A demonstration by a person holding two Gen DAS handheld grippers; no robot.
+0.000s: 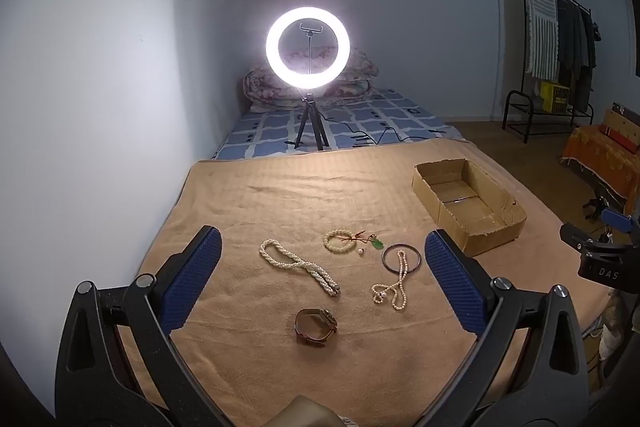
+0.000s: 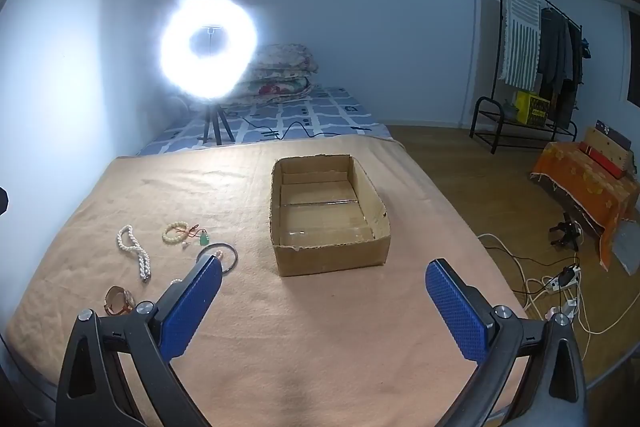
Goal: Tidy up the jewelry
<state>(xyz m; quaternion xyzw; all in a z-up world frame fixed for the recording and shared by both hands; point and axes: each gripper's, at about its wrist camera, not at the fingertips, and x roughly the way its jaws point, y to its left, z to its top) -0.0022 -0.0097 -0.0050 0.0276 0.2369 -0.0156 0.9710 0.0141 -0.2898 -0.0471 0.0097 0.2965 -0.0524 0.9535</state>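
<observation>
Jewelry lies on a tan blanket (image 1: 280, 195): a twisted pearl necklace (image 1: 298, 266), a cream bead bracelet (image 1: 339, 241) with a green pendant (image 1: 376, 245), a dark bangle (image 1: 401, 258), a thin pearl strand (image 1: 394, 285) and a brown watch (image 1: 316, 323). An empty cardboard box (image 1: 468, 203) stands to the right; it also shows in the right wrist view (image 2: 328, 211). My left gripper (image 1: 323, 267) is open and empty above the jewelry. My right gripper (image 2: 323, 287) is open and empty in front of the box, with the jewelry (image 2: 134, 255) to its left.
A lit ring light on a tripod (image 1: 308, 47) stands at the far end of the bed, with folded quilts (image 1: 280, 87) behind. A clothes rack (image 2: 540, 67), an orange-covered bench (image 2: 588, 187) and cables with a power strip (image 2: 560, 283) are on the floor to the right.
</observation>
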